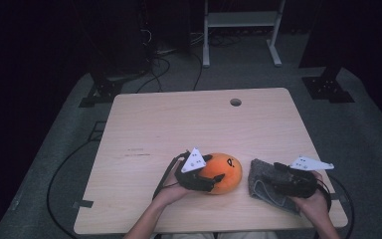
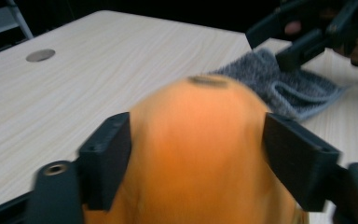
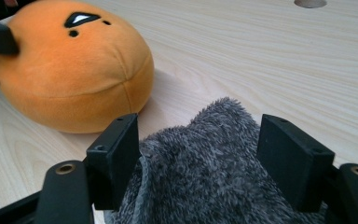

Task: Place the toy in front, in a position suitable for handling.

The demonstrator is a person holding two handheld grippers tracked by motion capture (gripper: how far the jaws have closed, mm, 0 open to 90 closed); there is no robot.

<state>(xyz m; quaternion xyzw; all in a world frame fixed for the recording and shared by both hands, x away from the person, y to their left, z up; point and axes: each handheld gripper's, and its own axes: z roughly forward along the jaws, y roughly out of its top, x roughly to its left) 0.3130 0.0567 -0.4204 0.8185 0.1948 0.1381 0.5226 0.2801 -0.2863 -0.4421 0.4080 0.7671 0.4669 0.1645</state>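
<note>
An orange plush (image 1: pixel 224 173) is seen lying on the table (image 1: pixel 179 124), near the front edge and a little right of the middle. A black eye mark is borne on its top, toward the far right side. Just to its right, and apart from it, a grey cloth (image 1: pixel 262 185) is spread on the table.

The left gripper (image 1: pixel 218 180) is held low at the near left side of the plush, with its grey plate uppermost. In the left gripper view the plush (image 2: pixel 200 154) is set between the two jaws; the jaws are spread, and the plush fills the space between them. The left pad seems to be met by the plush, while at the right pad a thin gap appears to be left; the picture is blurred there, so a firm press cannot be confirmed. The jaws are taken as apart, with no clamp on the plush.

The right gripper (image 1: pixel 277 175) is held over the cloth, near the table's front right corner. In the right gripper view the cloth (image 3: pixel 214 177) is heaped up between the jaws, which stand wide; its left fold lies against the left pad, and the right pad is kept clear of it. The plush (image 3: pixel 70 70) is seen beyond, upper left.

A round hole (image 1: pixel 236 102) is cut in the table's far side.
</note>
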